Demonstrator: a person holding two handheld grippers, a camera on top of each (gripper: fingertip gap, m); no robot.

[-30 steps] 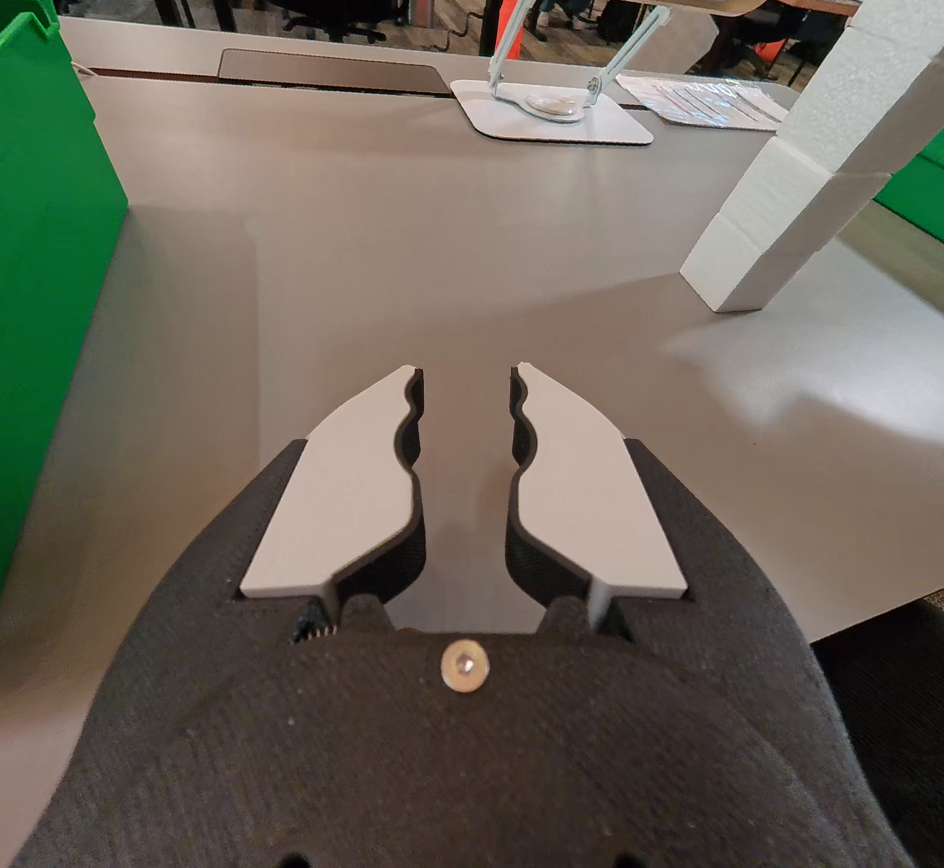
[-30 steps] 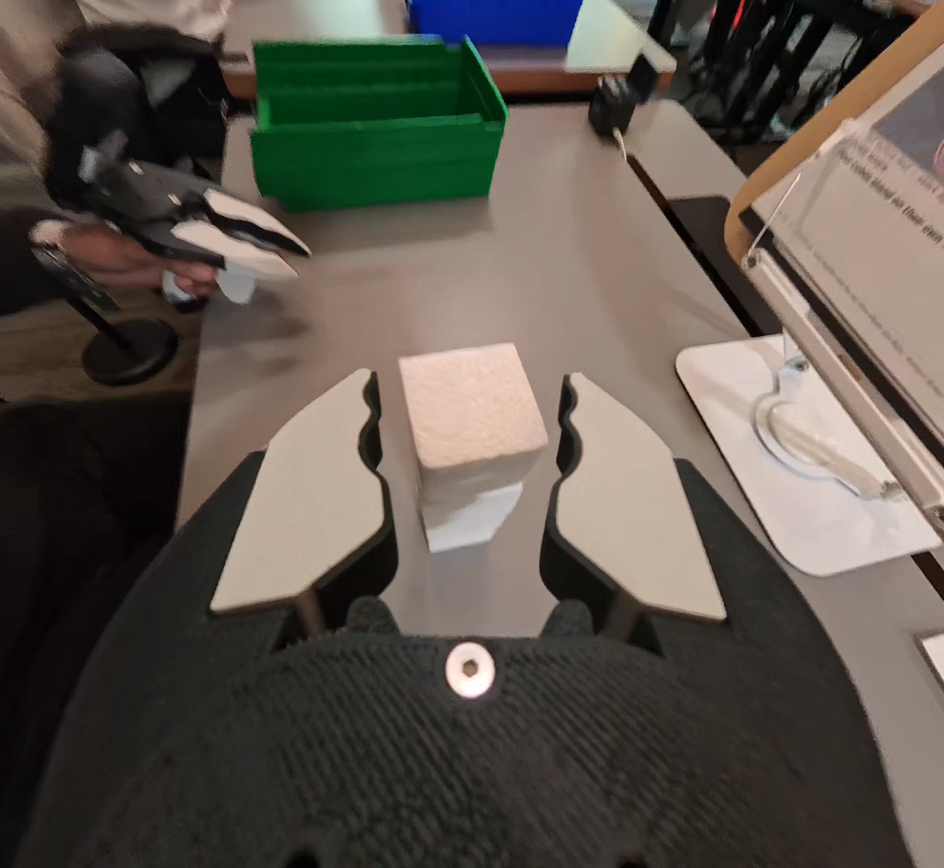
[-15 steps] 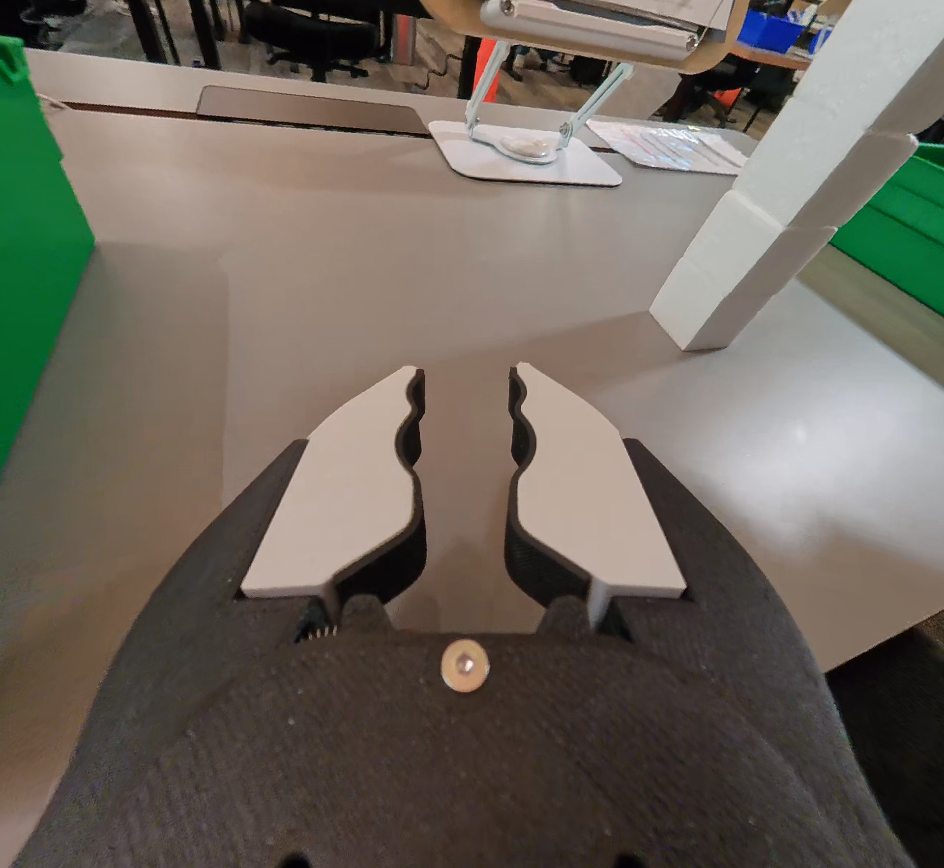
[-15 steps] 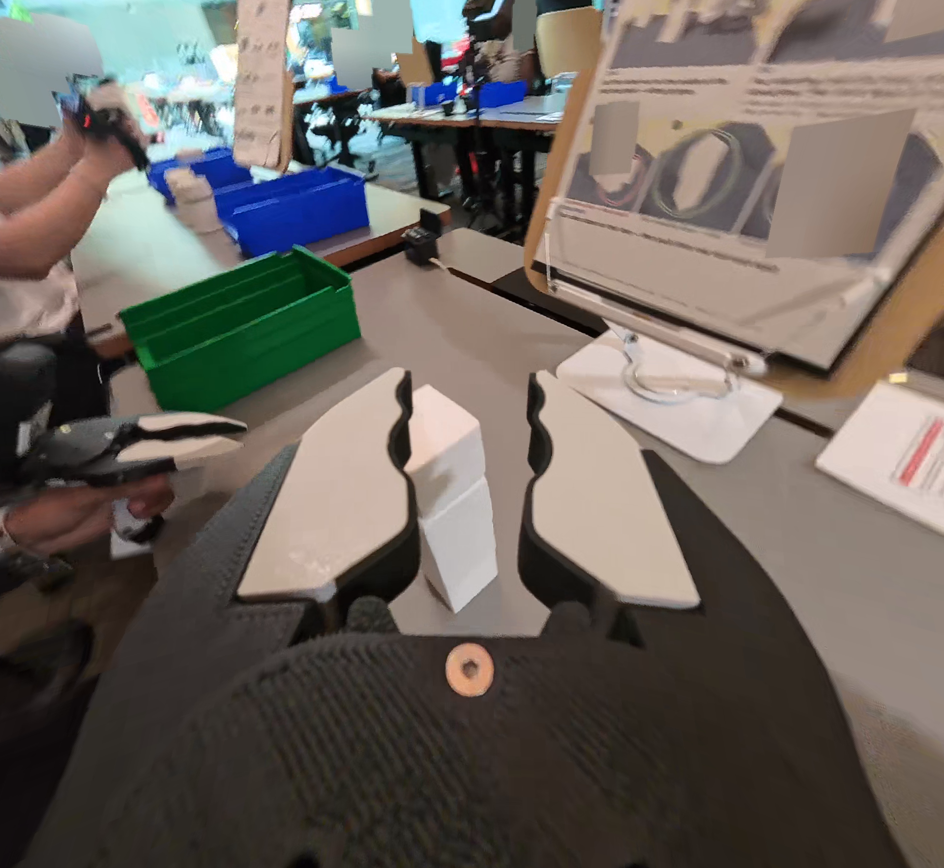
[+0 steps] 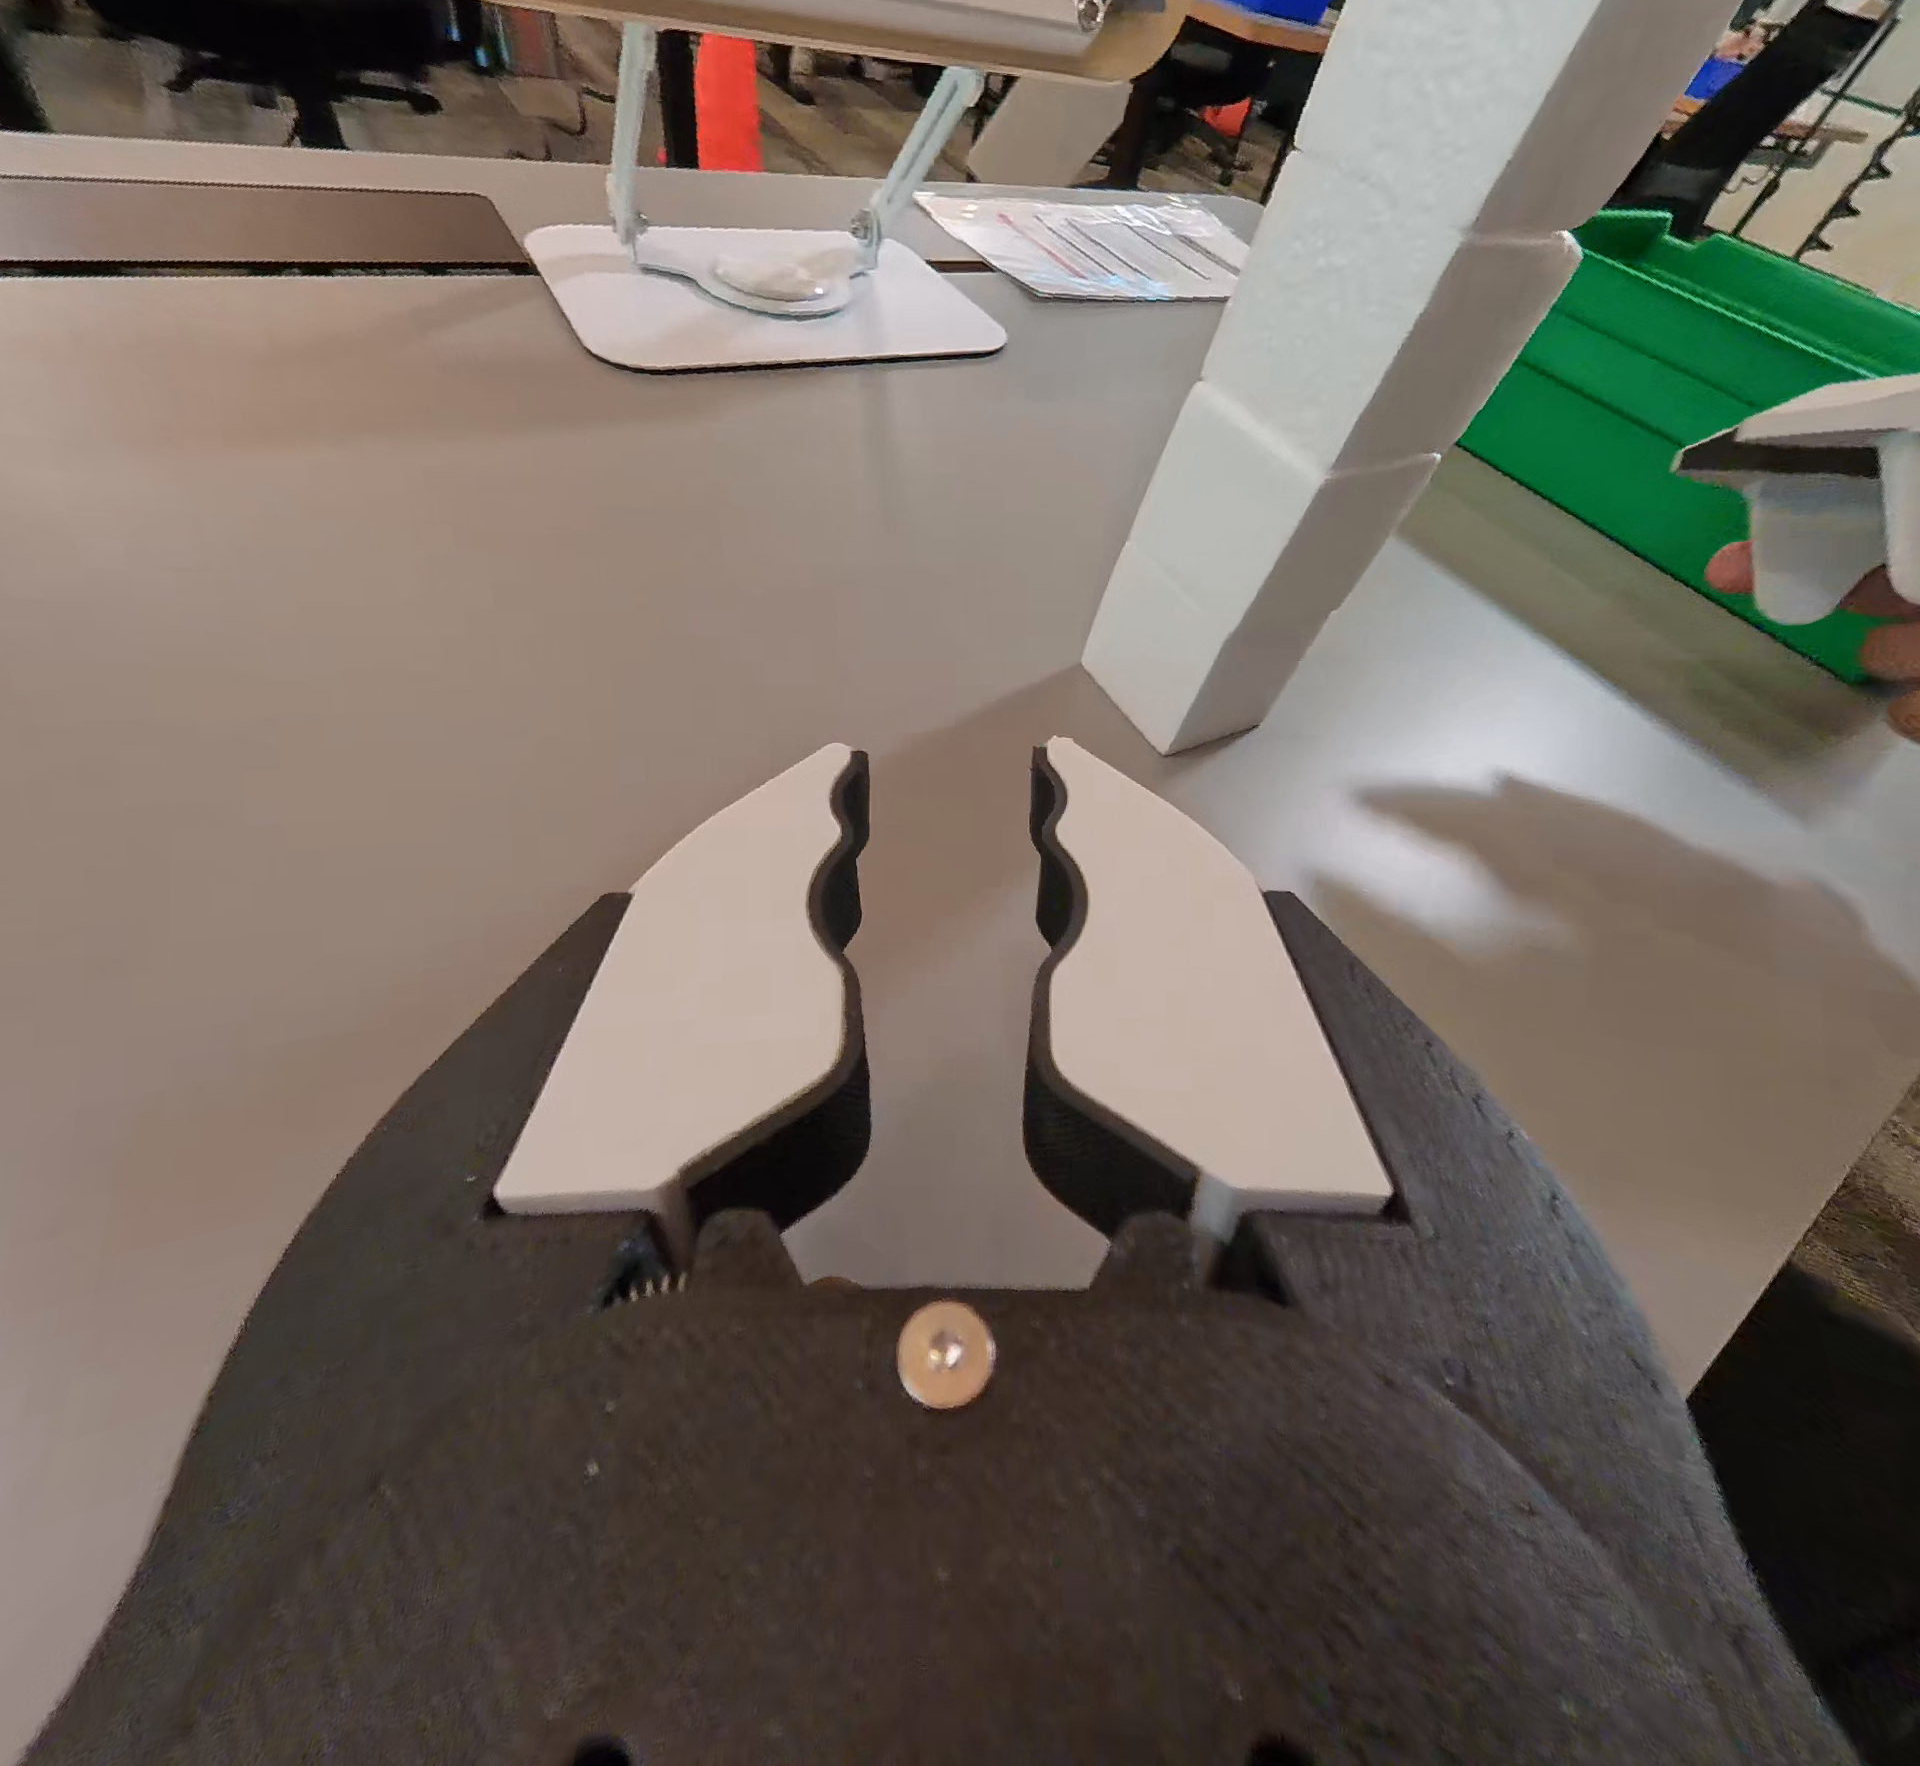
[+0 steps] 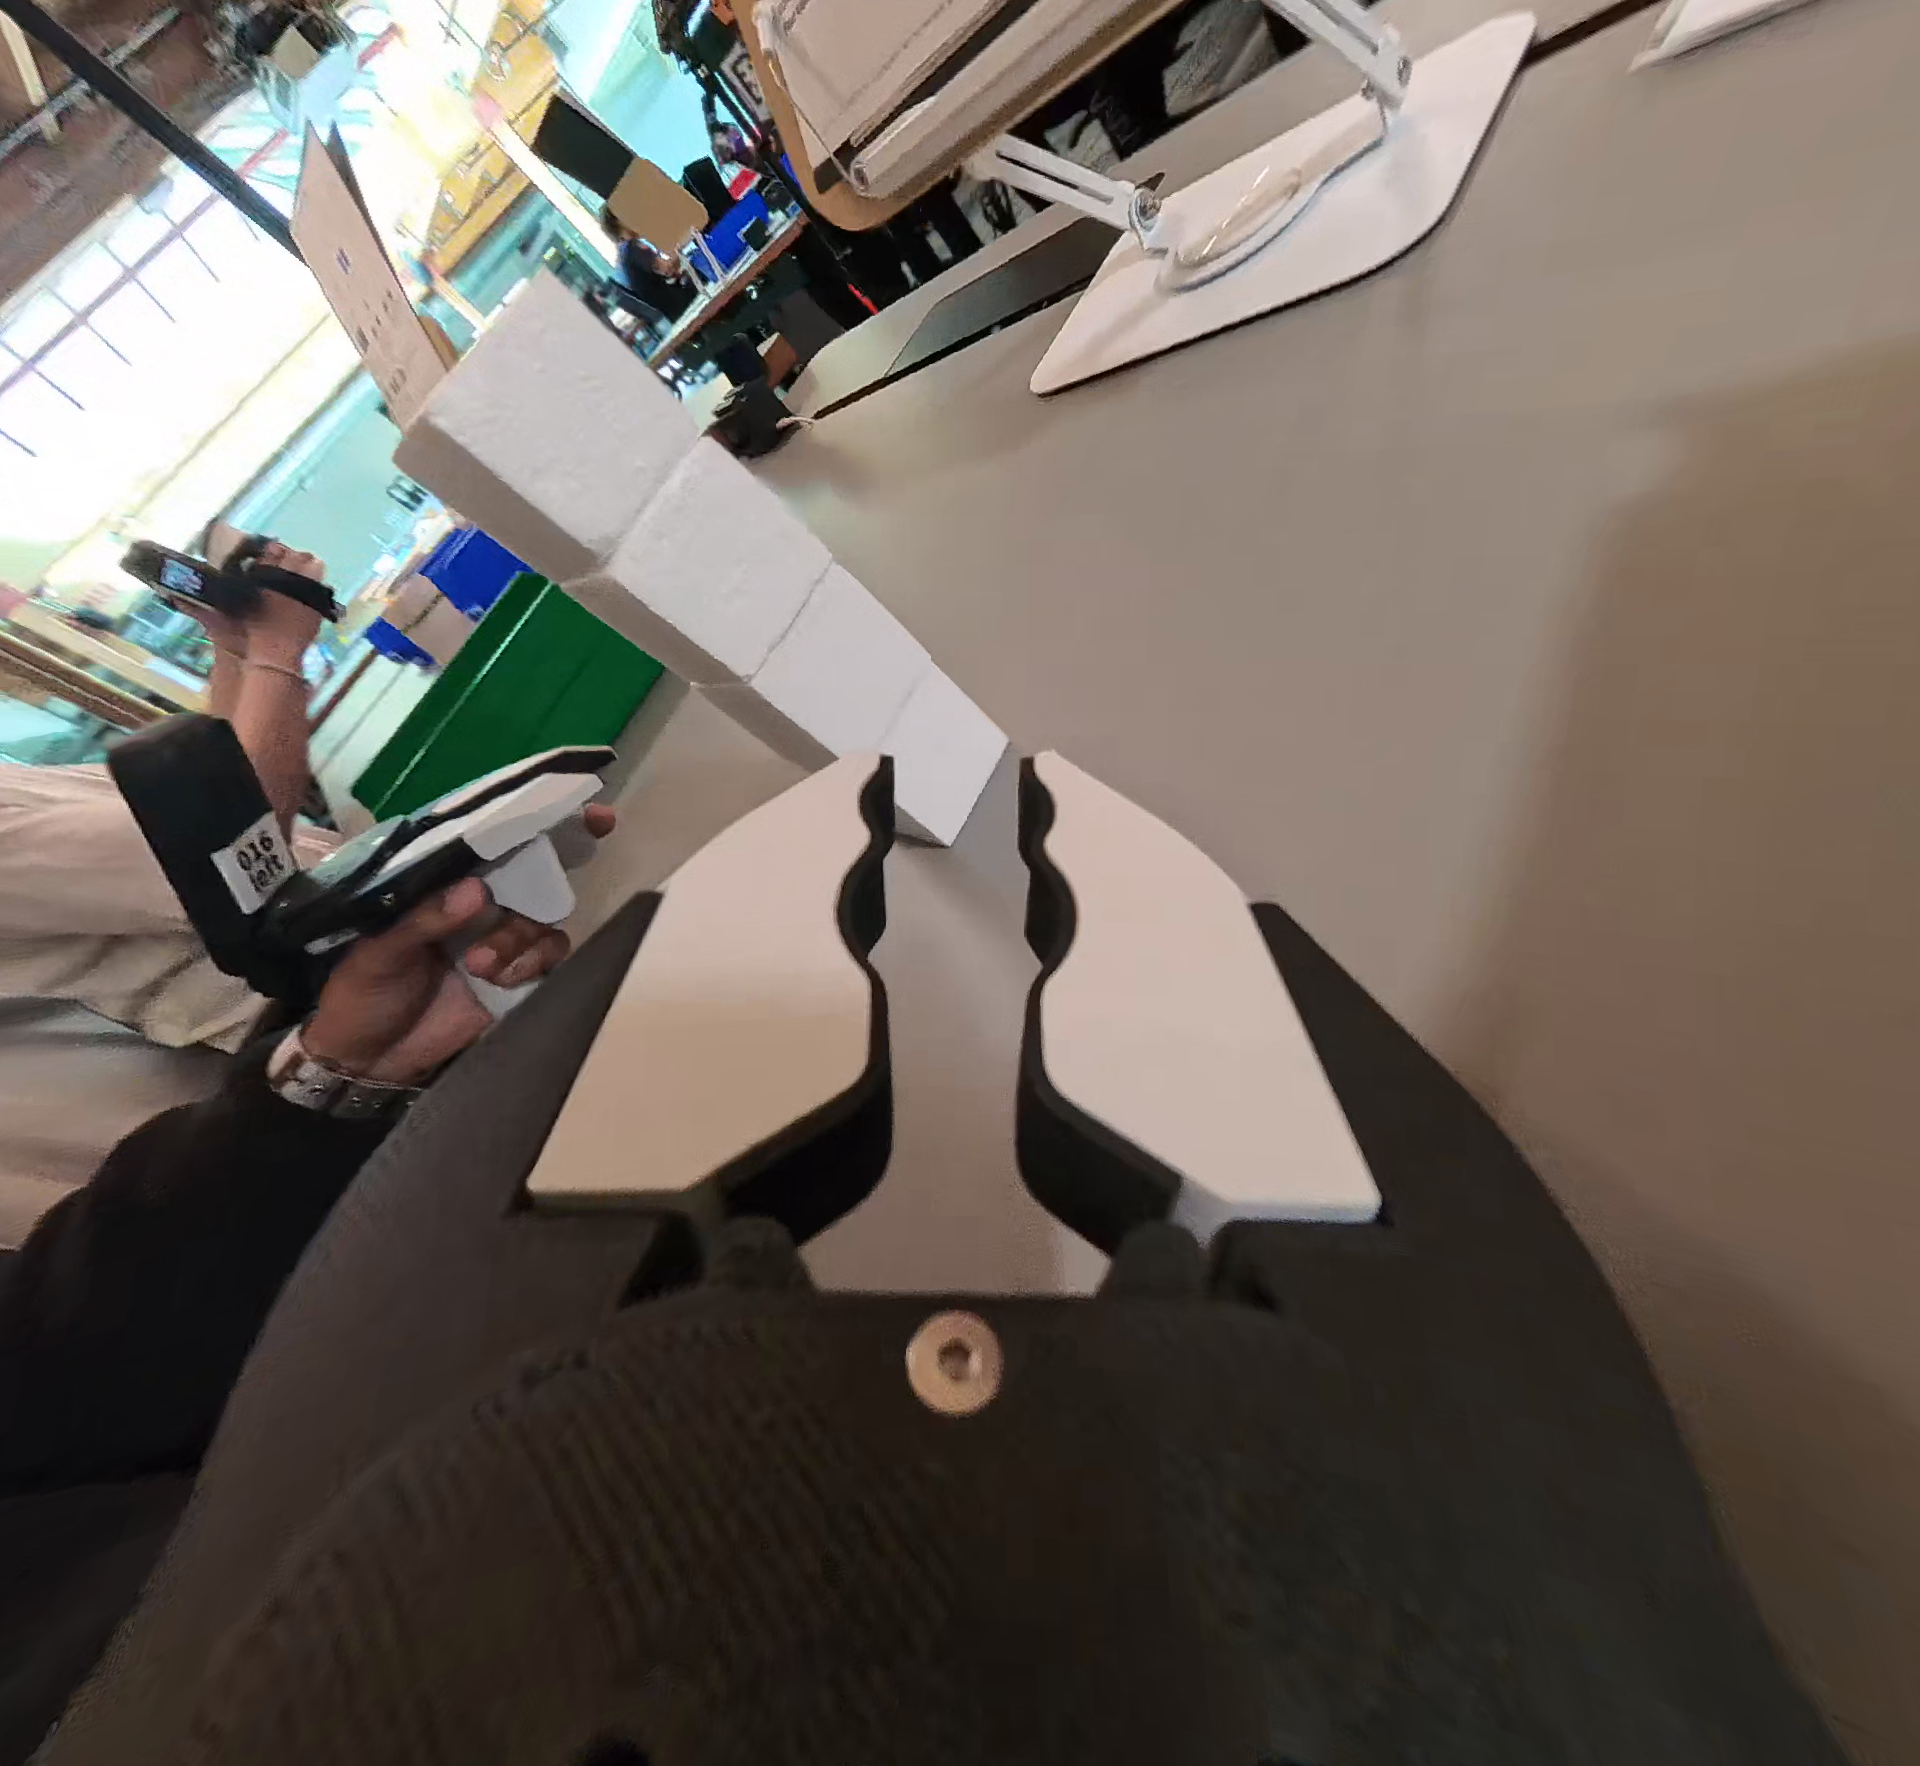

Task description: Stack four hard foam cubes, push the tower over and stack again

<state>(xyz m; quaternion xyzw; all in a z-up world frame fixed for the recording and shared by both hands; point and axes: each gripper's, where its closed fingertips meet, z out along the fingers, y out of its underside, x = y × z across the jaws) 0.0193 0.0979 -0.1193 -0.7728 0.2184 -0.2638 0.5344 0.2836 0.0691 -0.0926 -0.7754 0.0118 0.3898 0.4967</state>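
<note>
Four white foam blocks (image 5: pixel 1340 345), stacked as one column on grey table (image 5: pixel 520 573). Left gripper (image 5: pixel 945 771) and right gripper (image 6: pixel 951 776): jaws narrowly parted, both empty. Right sits just beside the column's base; any contact is best kept gentle, since light foam likely topples.

foam stack (image 5: pixel 1340 386) on table (image 5: pixel 416 573), stand (image 5: pixel 769 293) behind

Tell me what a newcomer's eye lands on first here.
The white foam stack, several blocks high, stands on the grey table just right of centre. Behind it a document stand holds papers, with a green bin off to the right. Both the left gripper and right gripper are open and empty, the right one aimed at the stack's base.
</note>
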